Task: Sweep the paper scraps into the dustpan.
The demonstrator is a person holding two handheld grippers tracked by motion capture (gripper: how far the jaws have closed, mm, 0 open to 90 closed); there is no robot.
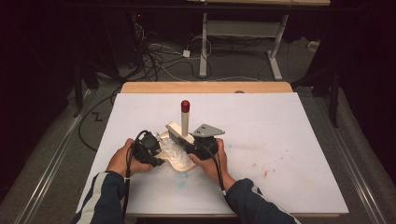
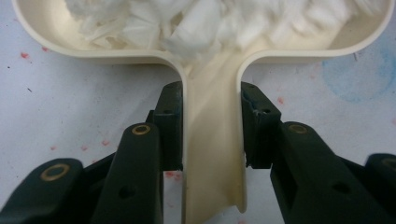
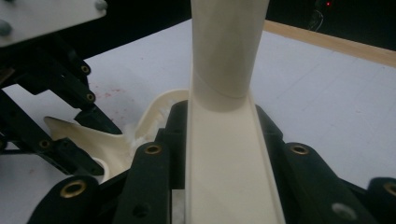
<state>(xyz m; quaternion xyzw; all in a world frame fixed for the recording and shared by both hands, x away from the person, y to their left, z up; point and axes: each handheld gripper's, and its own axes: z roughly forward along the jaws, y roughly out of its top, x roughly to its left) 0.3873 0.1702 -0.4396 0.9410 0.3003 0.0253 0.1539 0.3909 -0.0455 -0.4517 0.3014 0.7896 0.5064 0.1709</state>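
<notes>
A cream dustpan [image 1: 181, 164] lies on the white table cover near the front, with white paper scraps [image 1: 173, 150] heaped in it. My left gripper [image 1: 156, 151] is shut on its handle [image 2: 212, 140], one jaw on each side; the scraps [image 2: 210, 23] fill the pan's rim [image 2: 116, 51] ahead. A cream brush [image 1: 185, 122] with a red tip [image 1: 185, 106] stands upright just behind the pan. My right gripper [image 1: 196, 147] is shut on the brush [image 3: 229, 140], whose handle rises between its jaws. In the right gripper view the dustpan [image 3: 116, 144] and the left gripper [image 3: 56, 93] sit close at the left.
A white sheet [image 1: 280, 140] covers the table, with a wooden edge [image 1: 205, 87] at the far side. Red specks [image 1: 264, 170] mark the sheet to the right, and a faint blue stain [image 1: 180, 183] lies in front of the pan. Cables and another table's legs [image 1: 204, 46] stand on the floor beyond.
</notes>
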